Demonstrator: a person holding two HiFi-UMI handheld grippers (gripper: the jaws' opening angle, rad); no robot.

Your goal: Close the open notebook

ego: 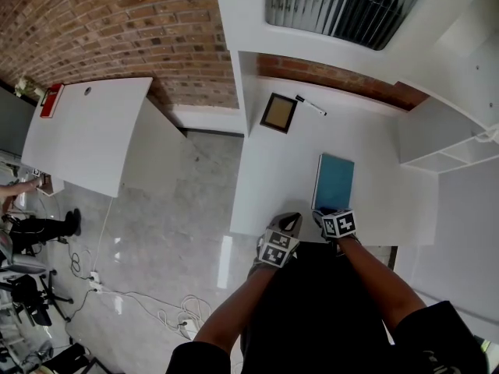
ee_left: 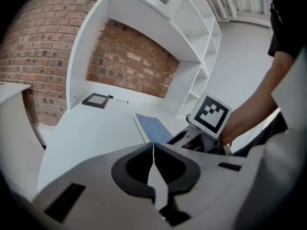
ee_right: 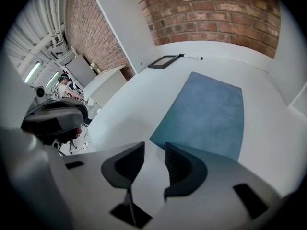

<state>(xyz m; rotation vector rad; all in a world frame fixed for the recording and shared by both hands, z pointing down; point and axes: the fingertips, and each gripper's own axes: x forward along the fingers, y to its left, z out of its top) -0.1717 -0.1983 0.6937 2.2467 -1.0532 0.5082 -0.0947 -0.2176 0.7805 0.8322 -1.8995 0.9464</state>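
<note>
The notebook (ego: 334, 181) lies flat on the white desk (ego: 273, 178) with its blue cover up and its pages out of sight. From the left gripper view the notebook (ee_left: 151, 127) shows a pale page edge along its left side. My right gripper (ego: 324, 213) hangs over the notebook's near edge; in its own view the right gripper (ee_right: 154, 145) has its jaws apart with only bare desk between them, just short of the notebook's (ee_right: 206, 111) near corner. My left gripper (ego: 291, 220) is to the left of the notebook; the left gripper (ee_left: 153, 145) is shut and empty.
A black picture frame (ego: 278, 113) and a pen (ego: 310, 105) lie at the far end of the desk. White shelves (ego: 444, 142) stand to the right. Another white desk (ego: 86, 131) stands across the floor to the left, with cables (ego: 168, 314) below it.
</note>
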